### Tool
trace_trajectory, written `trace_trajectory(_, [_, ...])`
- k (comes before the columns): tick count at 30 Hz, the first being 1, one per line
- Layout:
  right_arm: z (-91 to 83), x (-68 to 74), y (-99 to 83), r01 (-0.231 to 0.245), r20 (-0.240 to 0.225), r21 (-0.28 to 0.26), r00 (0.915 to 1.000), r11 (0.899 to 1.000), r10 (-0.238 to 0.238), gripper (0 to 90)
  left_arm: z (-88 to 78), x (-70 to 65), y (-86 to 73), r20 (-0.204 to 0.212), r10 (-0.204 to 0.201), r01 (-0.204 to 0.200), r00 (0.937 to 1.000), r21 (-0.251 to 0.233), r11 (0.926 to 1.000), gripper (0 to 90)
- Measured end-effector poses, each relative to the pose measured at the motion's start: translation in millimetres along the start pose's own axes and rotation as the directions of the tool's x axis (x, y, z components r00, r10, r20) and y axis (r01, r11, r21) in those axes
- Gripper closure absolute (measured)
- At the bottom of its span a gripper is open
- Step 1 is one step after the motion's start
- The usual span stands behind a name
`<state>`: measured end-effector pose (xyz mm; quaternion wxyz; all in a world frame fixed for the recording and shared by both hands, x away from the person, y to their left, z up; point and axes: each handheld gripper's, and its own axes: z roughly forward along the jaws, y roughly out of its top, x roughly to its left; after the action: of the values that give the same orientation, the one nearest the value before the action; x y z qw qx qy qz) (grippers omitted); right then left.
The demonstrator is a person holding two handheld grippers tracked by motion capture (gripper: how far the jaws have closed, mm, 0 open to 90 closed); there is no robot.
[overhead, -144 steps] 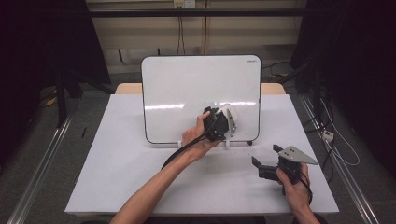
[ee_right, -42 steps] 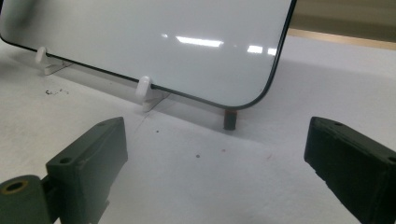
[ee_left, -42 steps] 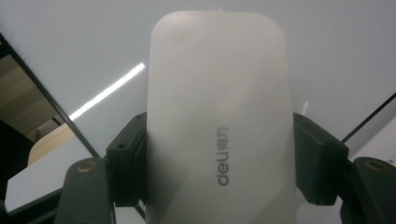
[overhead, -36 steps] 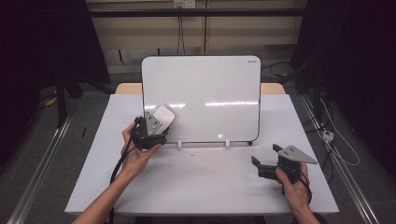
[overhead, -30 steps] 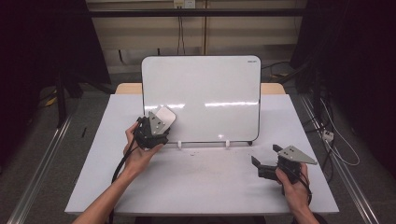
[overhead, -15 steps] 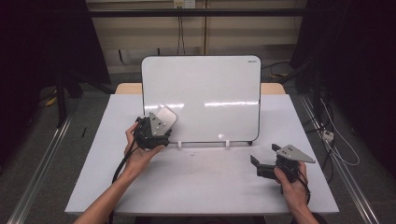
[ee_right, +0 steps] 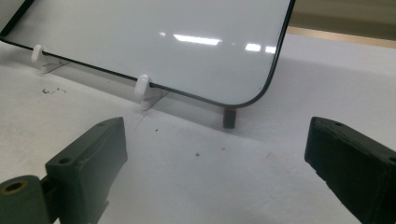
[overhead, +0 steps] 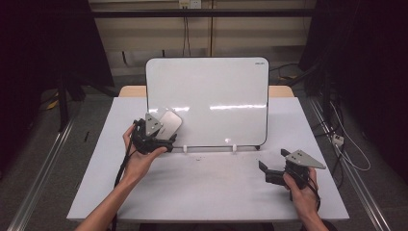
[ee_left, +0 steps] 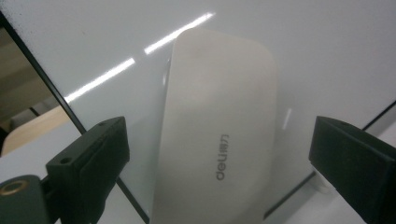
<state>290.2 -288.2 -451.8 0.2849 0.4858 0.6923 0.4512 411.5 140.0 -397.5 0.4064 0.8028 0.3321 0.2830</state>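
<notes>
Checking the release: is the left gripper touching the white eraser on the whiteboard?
Apart. The left gripper view shows the left gripper open, clear whiteboard on both sides of the eraser.

Pale cream, rounded-rectangular whiteboard eraser [ee_left: 219,140], smooth plastic back facing out, grey "deli" lettering along its length. Tilted, pressed flat against the lower left part of the glossy white, black-edged whiteboard [overhead: 211,91]. Board propped upright, leaning slightly back, on small white clips at the table's far middle.
</notes>
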Motion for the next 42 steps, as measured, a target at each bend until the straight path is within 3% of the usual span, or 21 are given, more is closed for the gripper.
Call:
trace_trajectory(4, [-1.4, -1.7, -0.9, -0.003, 0.003, -0.005, 1.0000, 1.000, 0.003, 5.7, -8.7, 5.8, 0.2, 0.041, -0.065, 0.066, 0.9970, -0.014, 0.9977, 4.8])
trace_trajectory(9, [-3.3, -1.5, -1.0, -0.004, 0.008, -0.005, 1.0000, 1.000, 0.005, 5.6, -18.2, 10.2, -1.4, 0.044, -0.121, 0.122, 0.9917, -0.018, 0.9924, 4.7])
trace_trajectory(13, [-4.7, -1.1, -1.8, 0.001, 0.009, -0.006, 1.0000, 1.000, -0.001, 5.6, -26.1, 10.0, -5.8, 0.071, -0.117, 0.118, 0.9905, -0.009, 0.9929, 4.7])
trace_trajectory(22, [-6.0, -0.5, -2.4, -0.001, 0.016, -0.002, 0.9999, 1.000, 0.001, 5.6, -42.3, 4.9, -20.9, 0.049, -0.094, 0.095, 0.9944, -0.019, 0.9953, 5.3])
trace_trajectory(33, [-6.8, -1.6, -2.6, -0.007, 0.019, 0.000, 0.9998, 1.000, 0.007, 5.6, -63.4, 5.3, -56.0, 0.001, -0.126, 0.126, 0.9920, 0.003, 0.9920, 5.3])
trace_trajectory(37, [-7.1, -2.1, -2.9, -0.015, 0.022, -0.001, 0.9996, 1.000, 0.015, 5.5, -69.9, 3.1, -68.1, -0.007, -0.169, 0.169, 0.9856, -0.025, 0.9854, 5.0])
trace_trajectory(41, [-6.7, -1.8, -2.2, -0.014, 0.022, -0.003, 0.9997, 1.000, 0.014, 5.6, -78.1, -1.5, -71.6, -0.006, -0.149, 0.149, 0.9888, -0.039, 0.9881, 5.0])
trace_trajectory(42, [-7.4, -1.8, -2.1, -0.014, 0.022, -0.006, 0.9997, 1.000, 0.014, 5.6, -79.3, -1.3, -72.5, 0.003, -0.172, 0.172, 0.9850, -0.043, 0.9841, 4.9])
